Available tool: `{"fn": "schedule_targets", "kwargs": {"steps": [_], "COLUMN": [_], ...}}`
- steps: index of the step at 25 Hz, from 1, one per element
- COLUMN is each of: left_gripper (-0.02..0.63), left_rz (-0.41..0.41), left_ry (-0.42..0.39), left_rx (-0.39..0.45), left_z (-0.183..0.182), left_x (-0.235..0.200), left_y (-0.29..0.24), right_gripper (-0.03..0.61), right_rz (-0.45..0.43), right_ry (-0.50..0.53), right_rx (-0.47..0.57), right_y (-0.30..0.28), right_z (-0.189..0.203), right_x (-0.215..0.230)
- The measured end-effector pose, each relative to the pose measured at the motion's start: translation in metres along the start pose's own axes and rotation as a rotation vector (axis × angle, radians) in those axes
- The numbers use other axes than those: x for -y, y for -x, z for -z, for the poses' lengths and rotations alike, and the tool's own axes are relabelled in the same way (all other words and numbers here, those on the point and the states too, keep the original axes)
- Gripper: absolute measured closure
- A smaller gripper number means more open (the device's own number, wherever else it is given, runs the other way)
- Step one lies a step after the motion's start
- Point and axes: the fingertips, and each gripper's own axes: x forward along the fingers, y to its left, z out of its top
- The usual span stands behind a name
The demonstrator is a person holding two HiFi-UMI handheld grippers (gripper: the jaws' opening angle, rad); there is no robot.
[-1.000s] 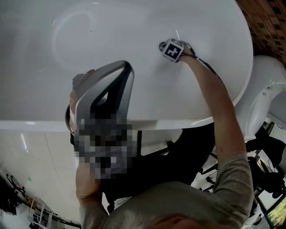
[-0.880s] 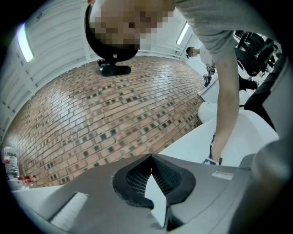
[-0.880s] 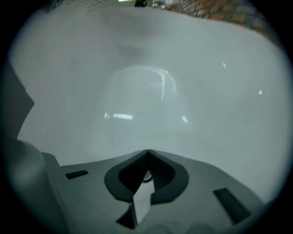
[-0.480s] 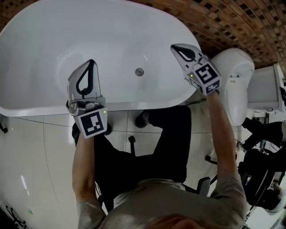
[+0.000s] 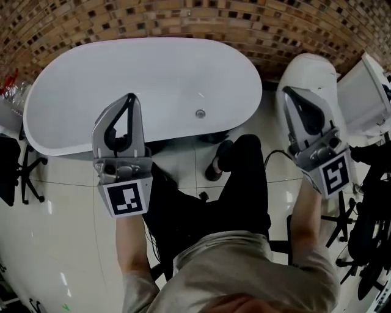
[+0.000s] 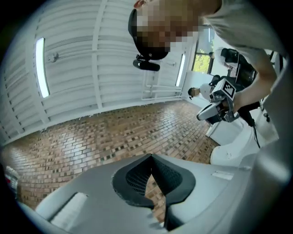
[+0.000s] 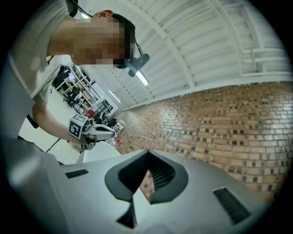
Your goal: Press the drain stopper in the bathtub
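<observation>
Head view: you hold the left gripper [image 5: 129,98] and right gripper [image 5: 288,92] well above the bathtub [image 5: 153,67], jaws closed and empty, seemingly idle, with nothing touching the drain stopper [image 5: 200,113].

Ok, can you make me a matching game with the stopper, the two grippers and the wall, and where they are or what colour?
Things:
A. drain stopper
B. left gripper
C. right gripper
D. wall

Places or colours:
1. brown brick
2. in front of the toilet in the head view
3. on the floor of the bathtub
4. in front of the bathtub's near rim in the head view

Pairs: A-3, B-4, C-2, D-1.
</observation>
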Motion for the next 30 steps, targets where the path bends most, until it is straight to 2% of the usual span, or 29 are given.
{"fn": "schedule_targets", "kwargs": {"steps": [7,10,12,16,19,24,30], "left_gripper": [0.606,0.606,0.606,0.606,0.606,0.606,0.606], "left_rz": [0.041,0.057,0.067,0.085,0.119,0.130,0.138], "left_ry": [0.084,0.103,0.141,0.185,0.158,0.094,0.047], "left_rx": [0.179,0.263,0.297,0.322,0.344,0.381,0.384], "left_z": [-0.142,-0.183,-0.203,-0.233,-0.249,-0.270,-0.269], "left_x": [0.007,0.003,0.000,0.004,0.012,0.018,0.022], "left_y": [0.048,0.061,0.070,0.081,0.084,0.098,0.104], "right_gripper": [0.578,0.578,0.578,0.578,0.578,0.578,0.578], "right_rz": [-0.020,-0.031,-0.033,-0.020,-0.009,-0.054,-0.078], "right_ry": [0.107,0.152,0.208,0.267,0.297,0.346,0.389], "right_rx": [0.237,0.377,0.415,0.433,0.467,0.551,0.550], "right_y": [0.069,0.098,0.114,0.136,0.148,0.166,0.163], "right_z": [-0.124,-0.172,-0.193,-0.215,-0.226,-0.240,-0.230], "right_x": [-0.035,-0.050,-0.061,-0.066,-0.067,-0.081,-0.092]}}
